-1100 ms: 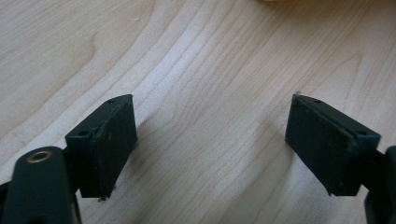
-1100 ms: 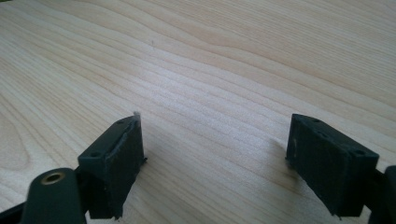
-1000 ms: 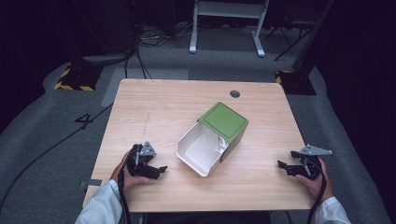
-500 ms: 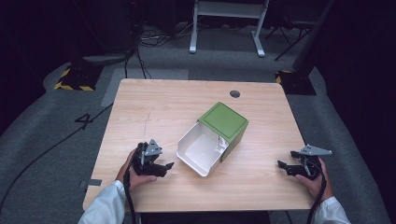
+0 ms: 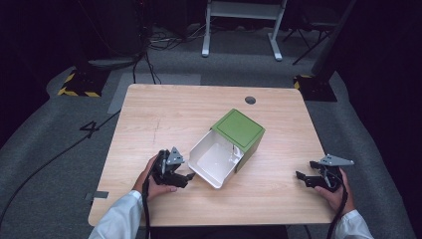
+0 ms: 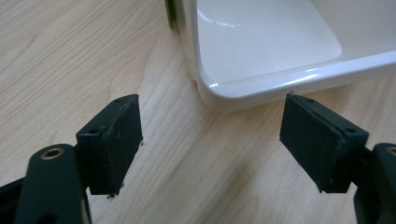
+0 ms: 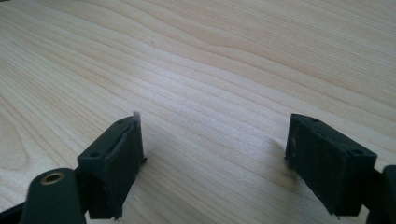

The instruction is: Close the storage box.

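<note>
A light wooden desk [image 5: 149,124] is seen from above, with a green box [image 5: 238,130] lying near its middle. The box is turned on its side, and a white drawer-like tray [image 5: 215,160] is drawn out of it toward the near left. The tray's inside is seen to be bare and glossy. A small dark round hole [image 5: 250,100] is set in the desk toward the far edge, to the right of centre.

The left gripper [image 5: 185,178] is held by the left hand [image 5: 152,181] at the near left of the desk, just beside the tray's near left corner. In the left gripper view the jaws are seen spread wide apart, with nothing held between them; the rounded white corner of the tray [image 6: 261,70] lies just beyond them, and a sliver of the green box [image 6: 172,11] is visible at the tray's far edge. Whether the jaws touch the tray cannot be told.

The right gripper [image 5: 304,179] is held by the right hand [image 5: 337,191] at the near right of the desk, well apart from the box. Its jaws are likewise spread wide, and bare wood grain [image 7: 210,70] is seen between and beyond them.

White sleeves [image 5: 117,221] are seen at the bottom edge. Beyond the desk, grey floor [image 5: 59,144], cables and a white frame [image 5: 244,20] are visible in dim light.
</note>
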A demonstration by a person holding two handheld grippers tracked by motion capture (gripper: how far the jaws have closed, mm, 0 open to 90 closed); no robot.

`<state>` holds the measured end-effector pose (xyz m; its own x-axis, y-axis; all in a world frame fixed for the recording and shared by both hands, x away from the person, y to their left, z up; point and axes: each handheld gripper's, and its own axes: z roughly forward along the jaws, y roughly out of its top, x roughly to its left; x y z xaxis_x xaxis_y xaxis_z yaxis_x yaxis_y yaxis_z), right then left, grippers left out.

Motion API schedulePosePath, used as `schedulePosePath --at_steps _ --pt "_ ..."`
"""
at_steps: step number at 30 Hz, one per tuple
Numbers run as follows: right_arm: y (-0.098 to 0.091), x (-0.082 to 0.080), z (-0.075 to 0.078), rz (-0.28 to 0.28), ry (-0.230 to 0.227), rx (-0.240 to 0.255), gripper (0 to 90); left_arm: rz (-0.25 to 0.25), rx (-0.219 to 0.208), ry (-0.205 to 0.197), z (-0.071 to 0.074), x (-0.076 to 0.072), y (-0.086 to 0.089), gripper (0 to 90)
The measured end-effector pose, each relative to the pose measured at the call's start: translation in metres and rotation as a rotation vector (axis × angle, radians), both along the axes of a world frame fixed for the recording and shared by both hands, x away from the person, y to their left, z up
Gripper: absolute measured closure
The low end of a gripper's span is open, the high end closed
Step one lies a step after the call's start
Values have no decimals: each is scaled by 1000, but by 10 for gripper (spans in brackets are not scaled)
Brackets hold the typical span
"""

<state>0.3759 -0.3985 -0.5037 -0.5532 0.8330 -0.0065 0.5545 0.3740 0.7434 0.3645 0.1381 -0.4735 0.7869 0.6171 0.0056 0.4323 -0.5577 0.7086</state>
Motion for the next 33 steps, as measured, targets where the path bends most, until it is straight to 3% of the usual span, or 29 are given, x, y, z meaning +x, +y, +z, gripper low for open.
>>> schedulePosePath --at_steps 18,26,28,33 --pt "0 0 0 0 0 0 192 -49 -19 -34 7 9 -24 202" --pt "0 0 0 0 0 0 192 -58 -60 -33 13 21 -36 213" --pt "0 0 0 0 0 0 193 -51 -94 -42 15 25 -39 197" --pt "0 0 0 0 0 0 193 -42 -67 -56 13 31 -47 246"
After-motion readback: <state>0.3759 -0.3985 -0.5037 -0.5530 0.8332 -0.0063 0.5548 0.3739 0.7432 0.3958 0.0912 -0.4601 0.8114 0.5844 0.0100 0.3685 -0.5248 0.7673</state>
